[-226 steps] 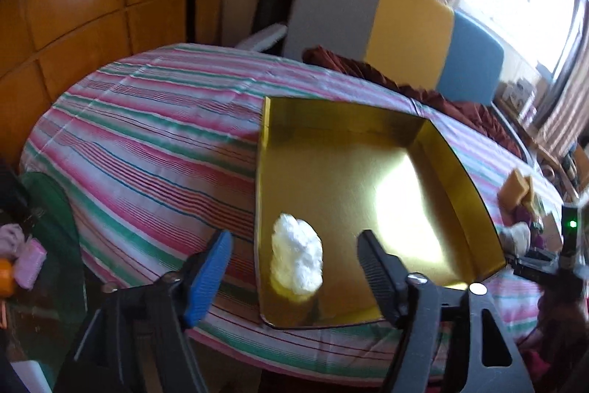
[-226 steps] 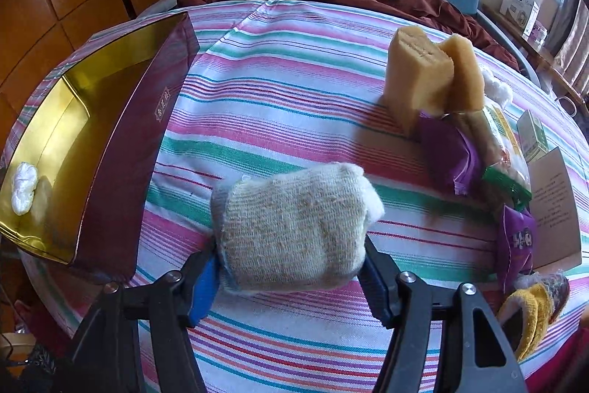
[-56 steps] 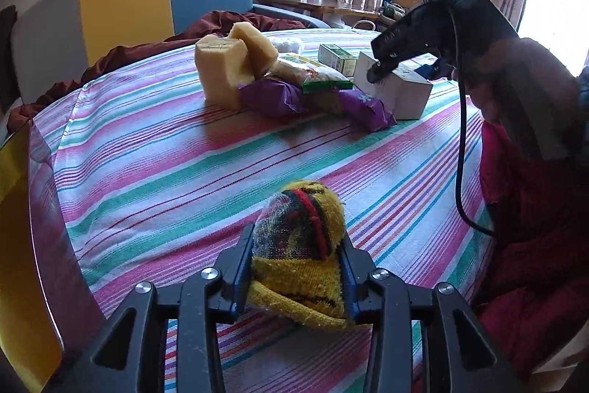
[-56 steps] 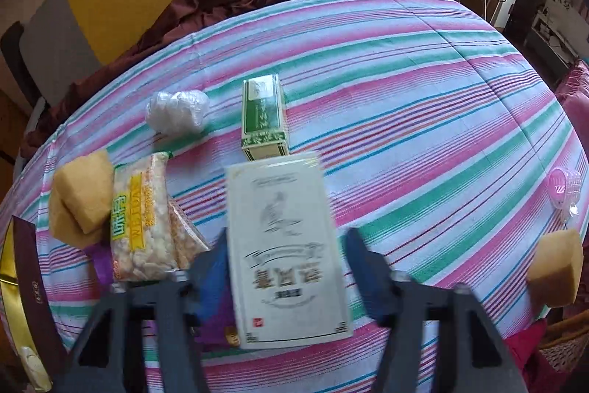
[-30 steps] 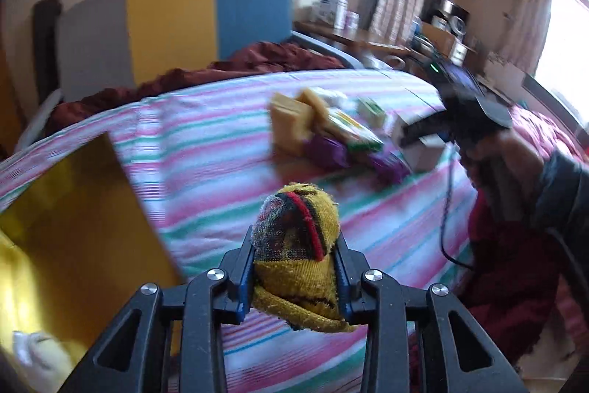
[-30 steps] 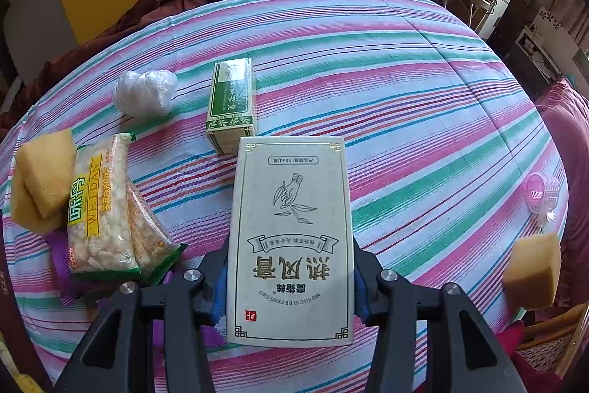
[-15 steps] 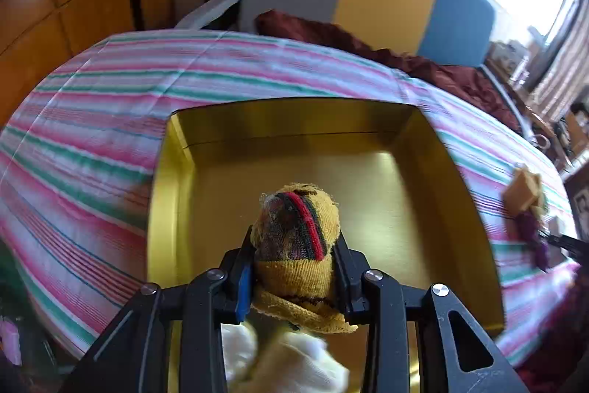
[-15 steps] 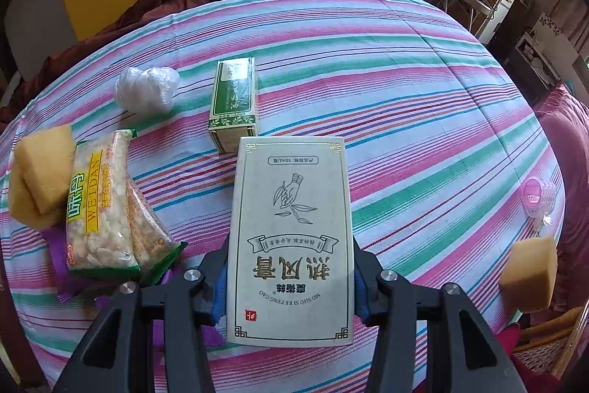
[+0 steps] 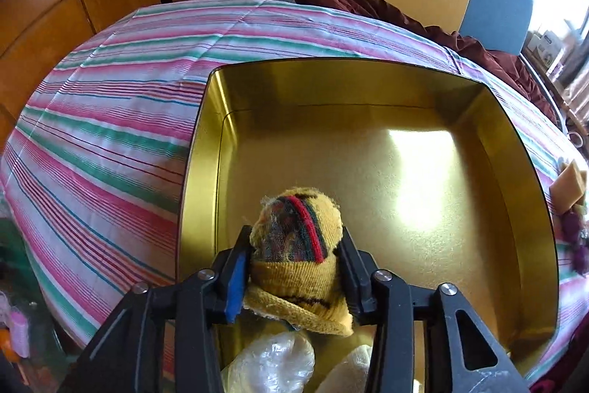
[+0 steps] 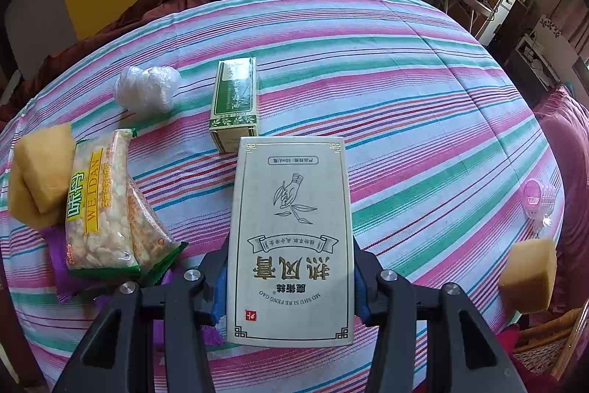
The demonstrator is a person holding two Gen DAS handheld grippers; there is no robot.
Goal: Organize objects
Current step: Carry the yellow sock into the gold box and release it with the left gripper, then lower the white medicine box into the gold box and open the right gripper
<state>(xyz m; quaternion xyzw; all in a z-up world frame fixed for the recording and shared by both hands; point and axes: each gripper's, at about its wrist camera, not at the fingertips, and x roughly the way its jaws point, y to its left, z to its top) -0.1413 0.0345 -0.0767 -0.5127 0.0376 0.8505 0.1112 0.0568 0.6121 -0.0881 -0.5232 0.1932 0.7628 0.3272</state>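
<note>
The left gripper (image 9: 292, 269) pinches a rolled yellow knitted sock (image 9: 298, 245) above the gold metal tray (image 9: 530, 172), probably for dropping in. The right gripper (image 10: 289, 282) clamps a flat pale-grey cardboard box (image 10: 291, 238) clear of the striped tablecloth (image 10: 405, 98).

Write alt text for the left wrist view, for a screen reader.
The left gripper is shut on a rolled yellow sock with red and dark stripes, held over a shiny gold tray on a striped tablecloth. A crumpled clear plastic bag lies in the tray's near end, below the sock.
</note>
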